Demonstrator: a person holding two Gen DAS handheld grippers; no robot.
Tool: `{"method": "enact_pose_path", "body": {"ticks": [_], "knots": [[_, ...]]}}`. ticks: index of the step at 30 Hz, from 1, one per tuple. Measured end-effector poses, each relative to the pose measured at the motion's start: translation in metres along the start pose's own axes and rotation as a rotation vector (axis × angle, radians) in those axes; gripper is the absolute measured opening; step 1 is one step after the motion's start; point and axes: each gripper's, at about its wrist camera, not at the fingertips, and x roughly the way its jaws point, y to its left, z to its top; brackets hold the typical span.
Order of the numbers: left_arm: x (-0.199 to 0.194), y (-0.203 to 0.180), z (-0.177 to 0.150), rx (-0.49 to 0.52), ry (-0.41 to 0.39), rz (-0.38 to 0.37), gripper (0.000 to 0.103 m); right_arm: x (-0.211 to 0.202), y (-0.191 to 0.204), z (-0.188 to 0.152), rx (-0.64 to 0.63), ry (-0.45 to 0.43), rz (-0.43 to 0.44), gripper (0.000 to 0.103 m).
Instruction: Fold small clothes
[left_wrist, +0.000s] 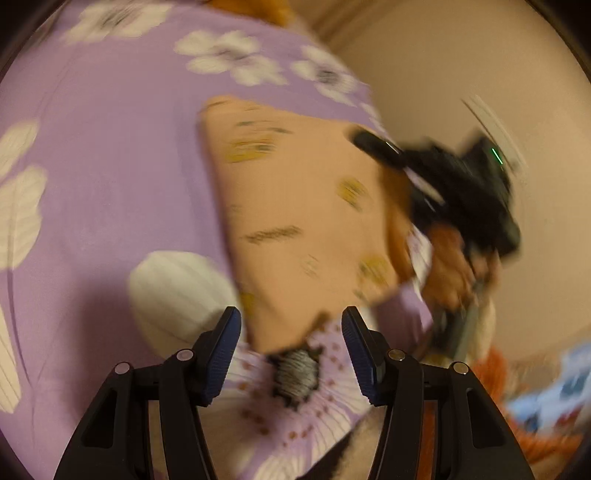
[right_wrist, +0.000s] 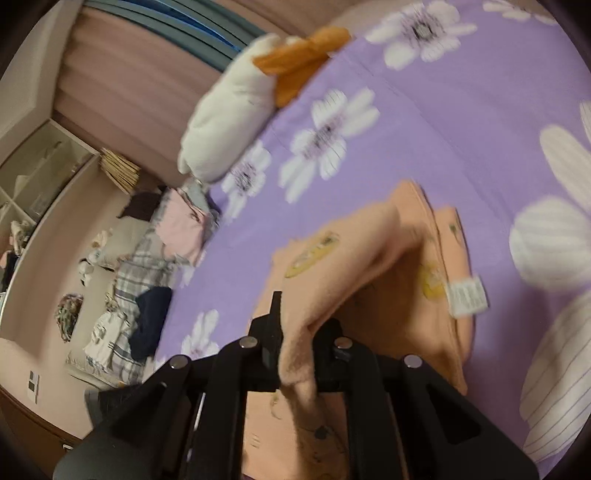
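Right gripper: jaws pressed together on a fold of the peach garment, pinching its edge at lower centre of the right wrist view. The cloth rises from the pinch in a raised flap, judged to be held so that one side can be carried over the rest; the white care label shows at centre right.

Left gripper: jaws spread, nothing between the pads, poised just above the garment's near corner at lower centre of the left wrist view, judged ready to pin or take that corner.

The garment lies on the purple flowered bedsheet, with bare sheet to the left and above. The bed edge runs close at the right of that view; a plush toy lies well apart at upper centre
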Motion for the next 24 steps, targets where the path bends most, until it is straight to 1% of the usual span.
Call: {"method": "enact_pose_path", "body": {"ticks": [2, 3, 4, 6, 9, 11, 12, 13, 14, 15, 16, 17, 18, 19, 20, 21, 22, 23, 24], "knots": [[0.003, -0.013, -0.006, 0.076, -0.016, 0.072, 0.055, -0.002, 0.001, 0.007, 0.005, -0.022, 0.029, 0.011], [0.011, -0.021, -0.010, 0.133, -0.006, 0.129, 0.055, -0.003, 0.001, 0.009, 0.010, -0.030, 0.029, 0.011], [0.016, -0.022, -0.012, 0.154, 0.012, 0.156, 0.055, -0.003, 0.000, 0.009, 0.017, -0.032, 0.025, 0.011], [0.031, -0.020, -0.015, 0.149, 0.062, 0.186, 0.055, -0.004, -0.004, 0.009, 0.040, -0.025, 0.021, 0.011], [0.034, -0.014, -0.013, 0.116, 0.041, 0.172, 0.055, -0.014, -0.002, 0.006, 0.004, -0.035, -0.004, 0.012], [0.033, -0.009, -0.009, 0.086, 0.047, 0.152, 0.055, -0.022, -0.001, 0.005, -0.040, -0.075, -0.043, 0.012], [0.032, -0.005, -0.008, 0.061, 0.046, 0.132, 0.055, -0.023, -0.003, 0.005, -0.066, -0.087, -0.060, 0.016], [0.032, -0.002, -0.007, 0.046, 0.047, 0.121, 0.055, -0.020, -0.009, 0.005, -0.071, -0.084, -0.093, 0.017], [0.031, 0.000, -0.005, 0.035, 0.047, 0.112, 0.055, -0.013, -0.022, 0.007, -0.027, -0.048, -0.146, 0.022], [0.030, 0.003, -0.005, 0.024, 0.047, 0.100, 0.055, -0.006, -0.042, 0.007, 0.071, 0.001, -0.190, 0.026], [0.030, 0.004, -0.005, 0.018, 0.047, 0.094, 0.055, -0.001, -0.061, 0.005, 0.177, 0.030, -0.185, 0.023], [0.029, 0.006, -0.005, 0.014, 0.045, 0.089, 0.055, 0.001, -0.081, 0.001, 0.296, 0.041, -0.118, 0.023], [0.028, 0.007, -0.005, 0.013, 0.045, 0.086, 0.055, -0.002, -0.095, -0.001, 0.406, 0.029, -0.040, 0.023], [0.027, 0.008, -0.005, 0.016, 0.044, 0.085, 0.055, -0.005, -0.102, 0.000, 0.456, 0.020, -0.002, 0.023], [0.027, 0.007, -0.004, 0.018, 0.042, 0.085, 0.055, -0.009, -0.104, 0.003, 0.476, 0.012, 0.002, 0.023], [0.026, 0.007, -0.007, 0.024, 0.040, 0.086, 0.055, -0.013, -0.101, 0.005, 0.463, -0.001, -0.021, 0.025], [0.025, 0.006, -0.009, 0.029, 0.038, 0.088, 0.055, -0.021, -0.094, 0.009, 0.421, -0.036, -0.060, 0.027], [0.025, 0.004, -0.010, 0.034, 0.037, 0.091, 0.055, -0.028, -0.083, 0.012, 0.355, -0.075, -0.114, 0.023], [0.025, 0.003, -0.010, 0.039, 0.035, 0.098, 0.055, -0.034, -0.072, 0.013, 0.285, -0.110, -0.157, 0.015]]}}
